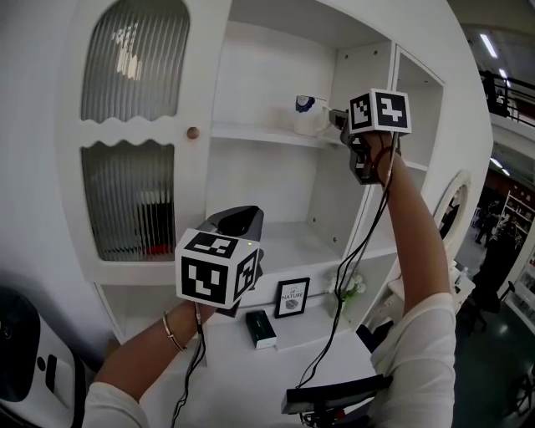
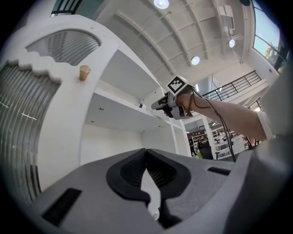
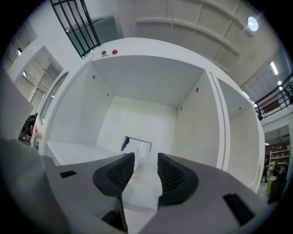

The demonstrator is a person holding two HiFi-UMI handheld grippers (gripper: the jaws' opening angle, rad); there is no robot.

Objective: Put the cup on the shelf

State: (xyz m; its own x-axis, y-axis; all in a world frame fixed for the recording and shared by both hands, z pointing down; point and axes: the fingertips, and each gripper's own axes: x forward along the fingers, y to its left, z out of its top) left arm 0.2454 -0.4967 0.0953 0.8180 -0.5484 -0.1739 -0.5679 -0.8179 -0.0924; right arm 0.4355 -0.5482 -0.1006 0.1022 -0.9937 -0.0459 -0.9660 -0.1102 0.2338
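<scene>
Showing, in the head view, the cup (image 1: pixel 309 114) upright on the upper shelf (image 1: pixel 251 132) of a white cabinet (image 1: pixel 209 75), with the right gripper (image 1: pixel 337 119) just beside it. A careless pull-back could clip and topple it. Below, the surface (image 1: pixel 251 368) carries a framed sign (image 1: pixel 292 297) and a dark box (image 1: pixel 261 328).

Left gripper view: the left gripper (image 2: pixel 146 154) has its fingers together and empty, under a high ceiling with round lights (image 2: pixel 161 3).

Right gripper view: fingers (image 3: pixel 116 172) apart, the cup ahead with no pad pressing on it.

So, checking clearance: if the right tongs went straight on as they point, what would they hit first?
Probably the cup on the shelf, just beyond the open right tongs; depth is unclear.
</scene>
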